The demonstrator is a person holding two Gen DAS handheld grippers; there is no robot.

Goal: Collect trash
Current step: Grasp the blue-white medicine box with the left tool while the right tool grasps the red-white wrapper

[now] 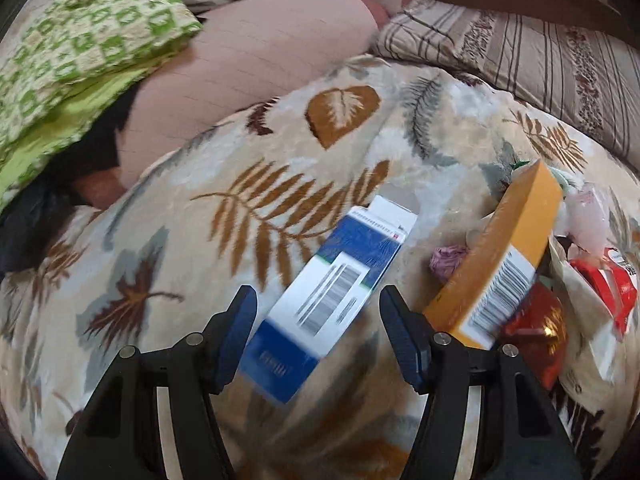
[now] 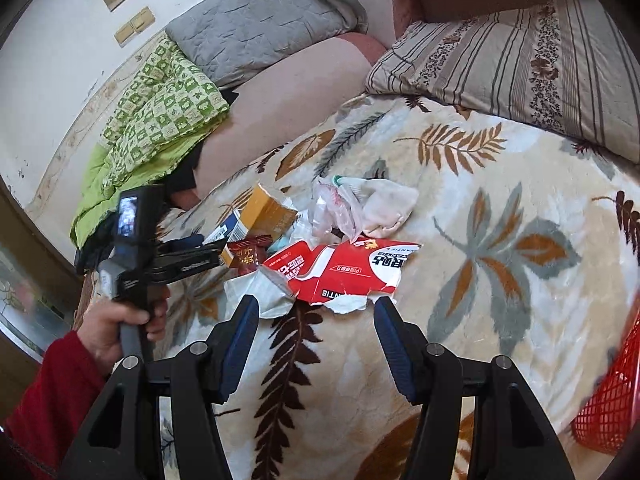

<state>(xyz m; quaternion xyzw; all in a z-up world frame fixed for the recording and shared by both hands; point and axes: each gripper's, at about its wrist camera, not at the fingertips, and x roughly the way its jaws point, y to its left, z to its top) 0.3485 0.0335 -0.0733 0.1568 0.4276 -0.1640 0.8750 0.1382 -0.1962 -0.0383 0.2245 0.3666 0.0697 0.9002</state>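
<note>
The torn red-and-white carton [image 2: 344, 270] at the picture's centre bears upside-down letters "NTIE" and Chinese characters too distorted to read.

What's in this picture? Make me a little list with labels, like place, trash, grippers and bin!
place: a bed with a leaf-pattern blanket
trash: blue and white box, yellow box, torn red and white carton, dark red wrapper, clear plastic wrap
left gripper: open, jaws either side of the blue and white box, not closed on it
right gripper: open, just in front of the torn red and white carton
bin: red mesh basket at the right edge
</note>
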